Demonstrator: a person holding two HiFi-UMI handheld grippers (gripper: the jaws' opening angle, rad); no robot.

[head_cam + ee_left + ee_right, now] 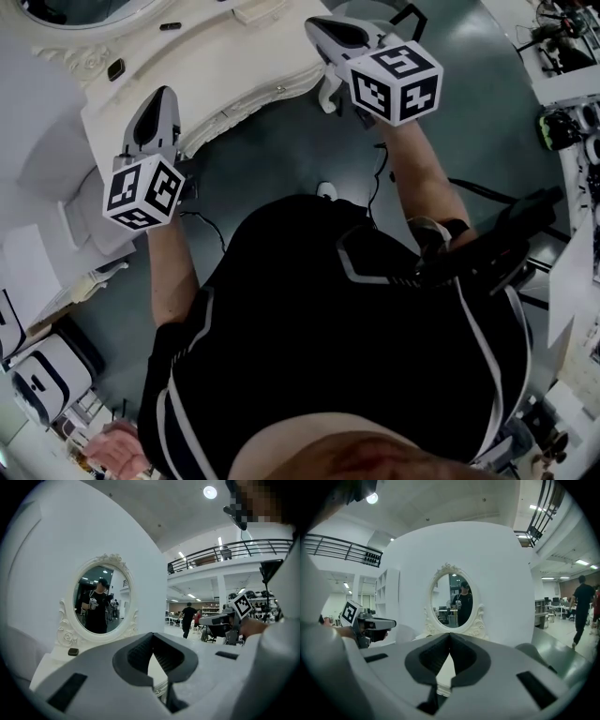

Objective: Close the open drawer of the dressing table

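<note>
near white dressing table [225,66]: left gripper [165,94], right gripper [317,25] both pinched closed, holding nothing.

balcony railing [197,559], ceiling lamp [210,492]

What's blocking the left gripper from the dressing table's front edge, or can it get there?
Likely yes. The left gripper hangs right at the dressing table's curved front edge, jaws together and empty; nothing shows in between.

No legible text or labels anywhere.
</note>
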